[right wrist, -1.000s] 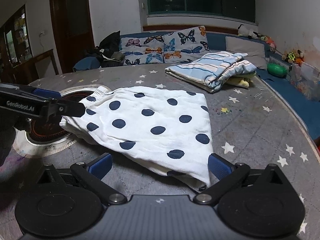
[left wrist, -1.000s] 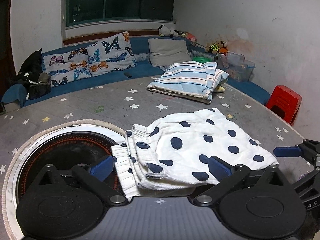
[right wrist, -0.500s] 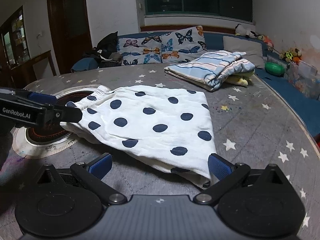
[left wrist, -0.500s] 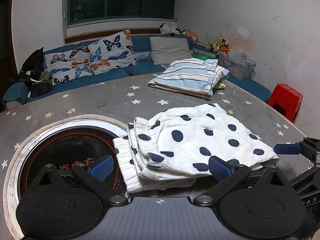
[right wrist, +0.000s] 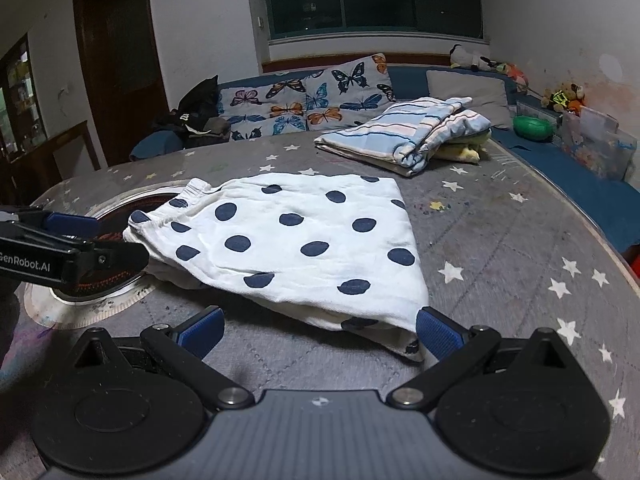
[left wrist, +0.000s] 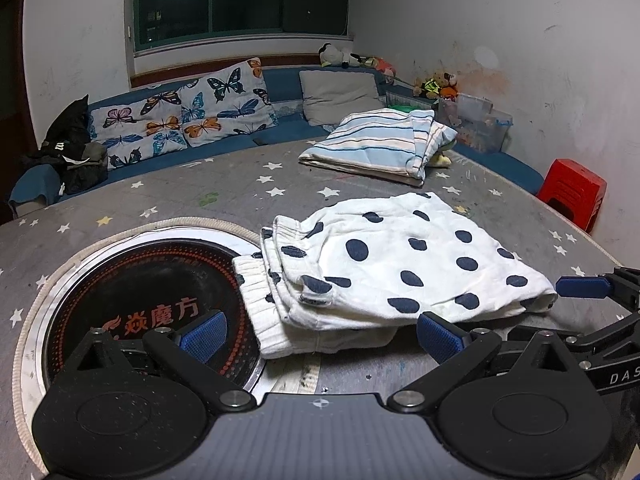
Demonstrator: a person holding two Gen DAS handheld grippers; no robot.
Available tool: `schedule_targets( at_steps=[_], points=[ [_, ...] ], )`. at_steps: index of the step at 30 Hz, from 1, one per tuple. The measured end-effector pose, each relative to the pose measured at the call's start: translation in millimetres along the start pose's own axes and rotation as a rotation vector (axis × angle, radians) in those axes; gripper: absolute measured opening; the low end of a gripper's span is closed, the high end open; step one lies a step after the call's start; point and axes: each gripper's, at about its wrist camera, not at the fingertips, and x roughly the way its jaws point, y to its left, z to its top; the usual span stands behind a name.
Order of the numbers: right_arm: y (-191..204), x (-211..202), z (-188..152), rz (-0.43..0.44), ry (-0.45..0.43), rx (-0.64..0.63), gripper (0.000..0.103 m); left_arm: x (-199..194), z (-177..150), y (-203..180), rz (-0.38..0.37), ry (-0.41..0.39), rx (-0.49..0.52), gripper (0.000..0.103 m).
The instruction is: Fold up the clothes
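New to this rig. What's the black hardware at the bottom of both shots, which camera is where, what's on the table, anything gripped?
No robot arm: a person holds a two-finger gripper in each hand, each carrying a fisheye camera looking along its blue-padded fingers. One view shows the left gripper, the other the right gripper. Both are open and hold nothing. On the grey star-print table lies a folded white polka-dot garment, partly over a round black cooktop. Further back sits a folded striped pile.

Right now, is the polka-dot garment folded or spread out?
Folded: the polka-dot garment shows stacked layers at its waistband end, lying flat on the table.
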Motion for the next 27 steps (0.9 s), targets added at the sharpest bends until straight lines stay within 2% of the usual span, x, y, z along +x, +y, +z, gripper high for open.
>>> schedule_targets(
  at_steps=[27],
  points=[
    [23.3,-12.7,-13.5,0.005,-0.015,0.005,0.103,-20.2,-23.7,6.6,0.007,-0.007,0.018,0.103]
  ],
)
